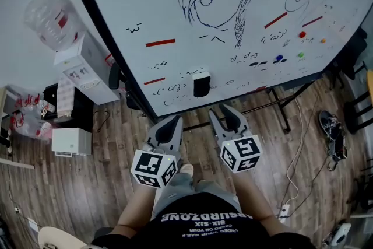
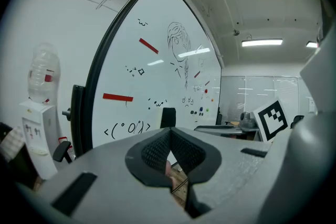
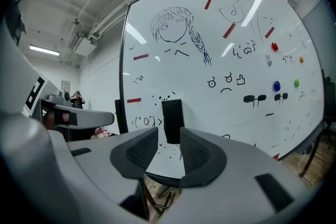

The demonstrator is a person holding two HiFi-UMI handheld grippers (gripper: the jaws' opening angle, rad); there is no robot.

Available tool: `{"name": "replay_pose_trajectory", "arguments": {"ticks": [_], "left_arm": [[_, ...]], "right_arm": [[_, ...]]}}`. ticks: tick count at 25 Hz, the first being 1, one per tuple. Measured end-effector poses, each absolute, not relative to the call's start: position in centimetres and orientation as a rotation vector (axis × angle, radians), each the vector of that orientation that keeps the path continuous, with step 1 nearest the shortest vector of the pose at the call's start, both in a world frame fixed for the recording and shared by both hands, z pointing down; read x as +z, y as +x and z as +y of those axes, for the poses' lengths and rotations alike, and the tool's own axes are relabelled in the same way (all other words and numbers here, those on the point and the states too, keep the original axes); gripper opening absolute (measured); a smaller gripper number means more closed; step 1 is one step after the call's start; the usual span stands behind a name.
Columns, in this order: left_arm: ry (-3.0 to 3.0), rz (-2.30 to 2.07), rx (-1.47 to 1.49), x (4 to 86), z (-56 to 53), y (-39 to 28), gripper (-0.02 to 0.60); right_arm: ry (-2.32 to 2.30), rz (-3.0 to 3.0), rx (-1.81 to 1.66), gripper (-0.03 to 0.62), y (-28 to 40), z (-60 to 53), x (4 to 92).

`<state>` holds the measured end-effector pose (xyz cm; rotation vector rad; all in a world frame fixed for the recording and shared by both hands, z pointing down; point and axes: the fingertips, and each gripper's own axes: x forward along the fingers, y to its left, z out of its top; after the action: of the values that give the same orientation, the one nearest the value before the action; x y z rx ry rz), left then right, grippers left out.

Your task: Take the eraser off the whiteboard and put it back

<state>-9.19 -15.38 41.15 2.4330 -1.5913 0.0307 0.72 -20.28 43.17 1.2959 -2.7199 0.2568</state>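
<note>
The black eraser [image 1: 201, 84] sticks upright on the lower part of the whiteboard [image 1: 175, 3], among small marker doodles. Both grippers hang side by side in front of the board, below the eraser and clear of it. My left gripper [image 1: 174, 120] has its jaws together and holds nothing; in its own view the left gripper [image 2: 169, 131] has its pads meeting, with the eraser [image 2: 168, 117] further off. My right gripper [image 1: 224, 111] is open. In the right gripper view the eraser [image 3: 172, 120] shows on the board beyond the empty gap of the right gripper [image 3: 169, 137].
A water dispenser [image 1: 84, 64] with its bottle [image 1: 49, 20] stands left of the board, a white box [image 1: 71, 141] on the wooden floor near it. The board's stand legs [image 1: 280, 108], cables with a power strip [image 1: 285, 210] and shoes [image 1: 332, 134] are at the right.
</note>
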Motion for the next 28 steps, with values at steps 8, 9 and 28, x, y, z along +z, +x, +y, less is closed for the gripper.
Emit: {"name": "replay_pose_trajectory", "arguments": {"ticks": [8, 9, 28], "left_arm": [[2.424, -1.617, 0.023, 40.9, -11.9, -6.4, 0.005], [2.419, -1.622, 0.025, 41.0, -11.5, -6.2, 0.005], [2.334, -1.736, 0.072, 42.4, -4.3, -3.4, 0.005]], "right_arm": [[1.203, -2.809, 0.233, 0.012, 1.5, -15.6, 42.5], [1.188, -2.816, 0.229, 0.008, 1.6, -15.0, 42.4], [0.980, -2.875, 0.193, -0.002, 2.6, -7.2, 42.7]]}}
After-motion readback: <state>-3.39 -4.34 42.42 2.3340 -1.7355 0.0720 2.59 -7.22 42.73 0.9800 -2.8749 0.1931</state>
